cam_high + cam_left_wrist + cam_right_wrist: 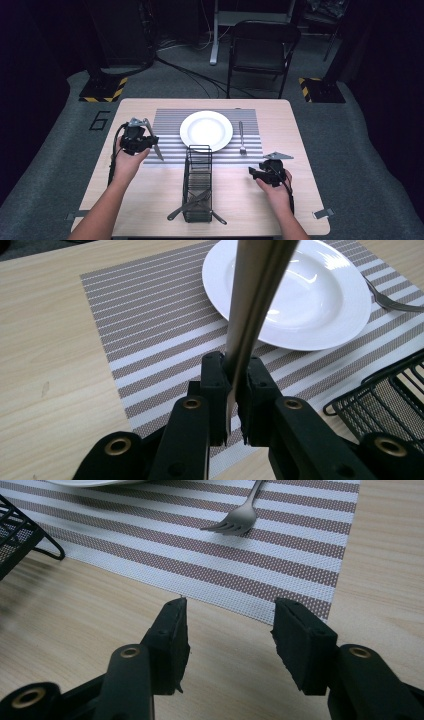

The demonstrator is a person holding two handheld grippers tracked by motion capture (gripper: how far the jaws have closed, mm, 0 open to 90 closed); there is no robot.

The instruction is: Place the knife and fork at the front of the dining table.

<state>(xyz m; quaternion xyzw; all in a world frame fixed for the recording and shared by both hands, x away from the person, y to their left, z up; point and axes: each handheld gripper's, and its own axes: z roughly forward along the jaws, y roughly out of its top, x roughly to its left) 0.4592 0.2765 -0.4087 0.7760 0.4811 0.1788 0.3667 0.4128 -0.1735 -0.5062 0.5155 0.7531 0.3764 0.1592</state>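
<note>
Low in the frame, the caddy (197,185) holds cutlery. Mid-left, the left gripper (141,140) clamps a knife (156,148) over the mat's (167,131) edge — likely bound for the plate's (206,130) side. Right gripper (267,171) gapes empty. Beyond, the fork (241,136) already lies placed — nothing blocks the knife's spot.

Plate (206,130) on the mat (170,131), fork (241,137) to its right.
The basket (198,184) stands before the plate, holding cutlery (189,204).
</note>
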